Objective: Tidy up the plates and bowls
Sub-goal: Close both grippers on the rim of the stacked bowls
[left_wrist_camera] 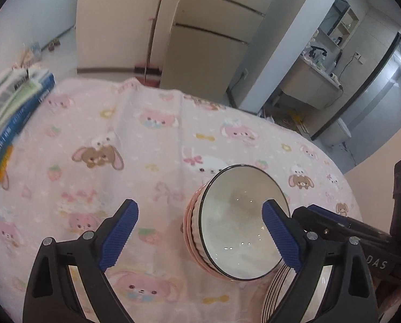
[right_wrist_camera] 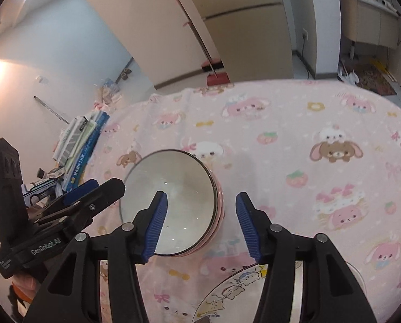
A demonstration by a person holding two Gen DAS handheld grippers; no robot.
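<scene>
Left gripper [left_wrist_camera: 200,235]: jaws spread wide, blue pads clear of everything, nothing held; right pad in front of the bowl's opening, left pad over bare cloth.
Right gripper [right_wrist_camera: 201,226]: jaws partly apart, nothing between the pads; left pad in front of the bowl's inside, right pad over cloth beside the bowl's rim.
Striped dish [left_wrist_camera: 277,293]: low in the left wrist view, mostly hidden behind the left gripper's right finger, just beside the bowl stack; plate or bowl, cannot tell.
Cartoon plate [right_wrist_camera: 227,296]: at the bottom of the right wrist view, on the cloth, partly hidden by the right gripper's fingers, near the bowl but apart from it.
Bowl [left_wrist_camera: 241,226]: white inside with a dark rim, nested on top of ribbed pink bowls [left_wrist_camera: 192,223]; stack on the cloth, gripped by neither gripper.
Tablecloth [left_wrist_camera: 135,140]: pink, printed with rabbits, bows and strawberries, covering the table.
Books [left_wrist_camera: 14,107]: stacked at the table's left edge, well apart from the bowls.
Broom [right_wrist_camera: 197,35]: leaning against the wall beyond the table.
Cabinet [left_wrist_camera: 216,43]: tall and cream, past the table's far edge.
</scene>
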